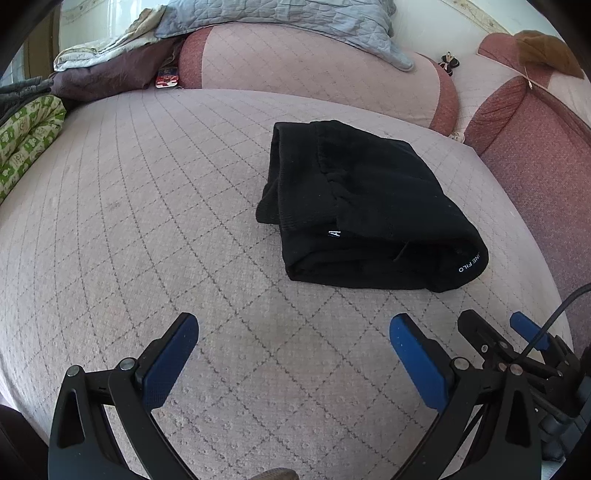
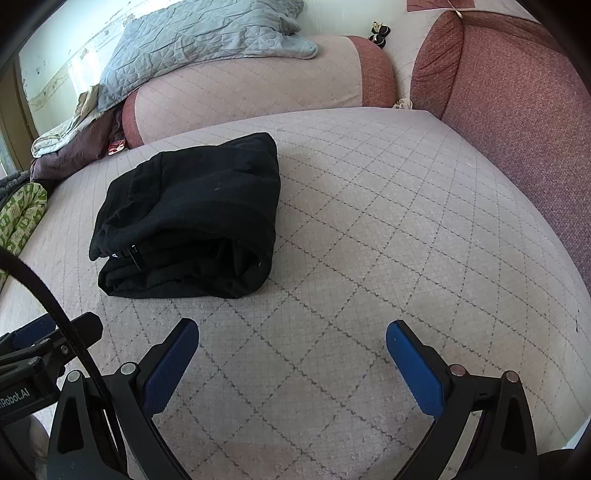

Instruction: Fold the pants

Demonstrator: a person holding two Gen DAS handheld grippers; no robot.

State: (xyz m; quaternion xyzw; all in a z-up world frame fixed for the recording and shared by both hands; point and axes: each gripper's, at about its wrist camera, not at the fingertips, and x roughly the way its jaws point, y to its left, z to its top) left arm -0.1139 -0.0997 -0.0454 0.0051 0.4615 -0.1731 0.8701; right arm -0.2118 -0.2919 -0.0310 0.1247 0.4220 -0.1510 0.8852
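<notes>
Black pants (image 1: 369, 206) lie folded into a thick, compact bundle on the pale quilted cushion (image 1: 184, 229), small white lettering showing at the near folded edge. In the right wrist view the same pants (image 2: 192, 214) sit left of centre. My left gripper (image 1: 293, 332) hovers open over the cushion, short of the bundle and a little to its left, nothing between its blue pads. My right gripper (image 2: 291, 338) is also open and empty, nearer than the bundle and to its right. The right gripper's fingers (image 1: 524, 332) show at the left wrist view's lower right.
A light blue quilt (image 1: 280, 22) drapes over the pink backrest (image 1: 314, 70). A heap of dark and beige fabric (image 1: 107, 70) and a green patterned cloth (image 1: 26, 147) sit at the far left. The red-pink sofa arm (image 2: 517, 122) rises on the right. A black cable (image 2: 40, 291) crosses the near left.
</notes>
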